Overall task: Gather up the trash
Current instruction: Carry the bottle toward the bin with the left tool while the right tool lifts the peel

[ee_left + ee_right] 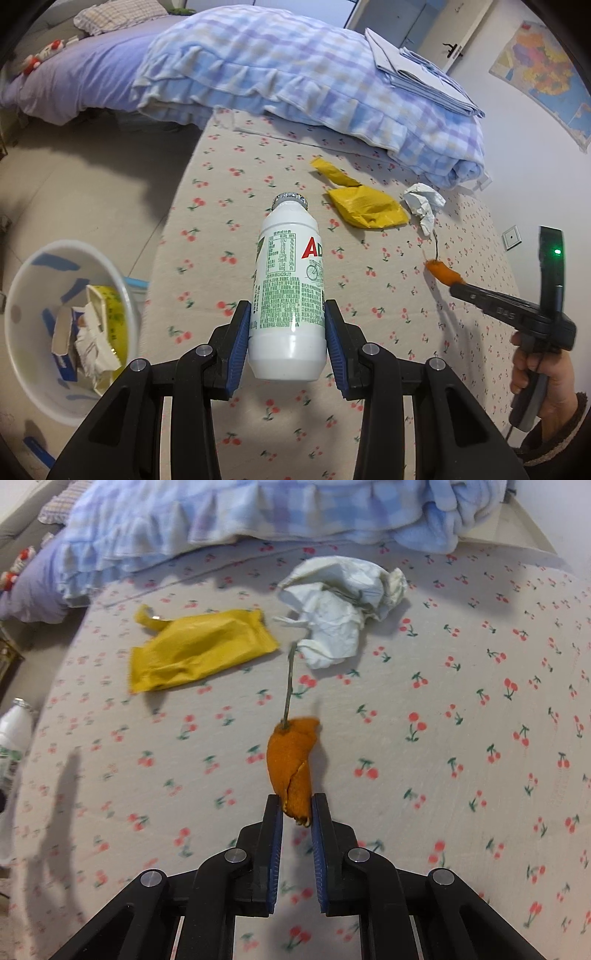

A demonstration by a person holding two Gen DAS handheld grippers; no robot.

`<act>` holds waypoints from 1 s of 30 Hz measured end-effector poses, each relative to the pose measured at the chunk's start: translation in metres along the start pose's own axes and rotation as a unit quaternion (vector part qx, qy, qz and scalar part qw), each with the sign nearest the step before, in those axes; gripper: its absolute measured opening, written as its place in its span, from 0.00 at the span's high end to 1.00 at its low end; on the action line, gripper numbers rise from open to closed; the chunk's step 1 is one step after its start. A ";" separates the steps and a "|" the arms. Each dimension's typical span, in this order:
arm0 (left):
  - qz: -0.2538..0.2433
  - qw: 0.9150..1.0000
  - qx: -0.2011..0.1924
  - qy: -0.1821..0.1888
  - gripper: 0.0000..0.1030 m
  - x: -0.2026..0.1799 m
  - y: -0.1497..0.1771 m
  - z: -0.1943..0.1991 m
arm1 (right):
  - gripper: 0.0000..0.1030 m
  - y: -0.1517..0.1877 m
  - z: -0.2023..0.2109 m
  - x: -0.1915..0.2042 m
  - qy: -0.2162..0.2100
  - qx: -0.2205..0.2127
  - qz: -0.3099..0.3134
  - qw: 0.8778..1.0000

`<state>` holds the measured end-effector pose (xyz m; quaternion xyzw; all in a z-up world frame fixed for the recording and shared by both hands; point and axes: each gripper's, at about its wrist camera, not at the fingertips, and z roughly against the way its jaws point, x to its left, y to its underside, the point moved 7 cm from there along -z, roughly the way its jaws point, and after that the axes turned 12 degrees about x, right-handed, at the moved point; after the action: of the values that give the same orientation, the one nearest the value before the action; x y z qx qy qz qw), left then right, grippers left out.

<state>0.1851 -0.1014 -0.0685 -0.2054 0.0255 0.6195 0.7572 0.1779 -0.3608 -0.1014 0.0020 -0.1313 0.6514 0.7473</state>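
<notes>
My left gripper [288, 317] is shut on a white plastic bottle [288, 288] with green print, held above the cherry-print bed cover [369, 369]. My right gripper [297, 805] is shut on an orange peel [291, 760] with a thin stem, held above the cover; the peel also shows in the left wrist view [441, 273]. A yellow wrapper [195, 646] and a crumpled white paper [340, 602] lie on the cover beyond the peel. They also show in the left wrist view, the wrapper [365, 206] and the paper [423, 203].
A white trash bin [26, 295] holding paper and box scraps stands on the floor left of the bed. A folded blue checked quilt [295, 74] lies at the back of the bed with folded sheets [417, 74] on it. The wall is at the right.
</notes>
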 end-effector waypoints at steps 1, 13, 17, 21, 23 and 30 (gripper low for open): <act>0.003 1.000 -0.001 0.000 0.60 0.003 0.001 0.002 | 0.87 0.003 0.005 0.002 -0.005 -0.002 0.001 1.000; 0.036 0.999 -0.019 -0.007 0.60 0.044 0.018 0.027 | 0.90 0.017 0.034 0.050 -0.035 -0.020 0.037 0.998; 0.049 0.999 -0.021 -0.011 0.60 0.061 0.023 0.033 | 0.86 0.015 0.032 0.058 -0.025 -0.031 0.044 0.998; 0.062 0.998 -0.023 -0.012 0.60 0.074 0.027 0.037 | 0.41 0.011 0.016 0.050 -0.044 -0.014 -0.002 0.999; 0.066 0.997 -0.024 -0.011 0.60 0.079 0.028 0.039 | 0.41 0.008 0.007 0.048 -0.045 -0.008 -0.016 0.999; 0.073 0.997 -0.025 -0.013 0.60 0.089 0.031 0.044 | 0.41 0.003 -0.030 0.053 -0.042 0.012 -0.048 0.998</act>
<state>0.1664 0.0009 -0.0630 -0.2137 0.0151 0.6764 0.7046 0.1871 -0.3036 -0.1200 0.0450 -0.1544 0.6160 0.7712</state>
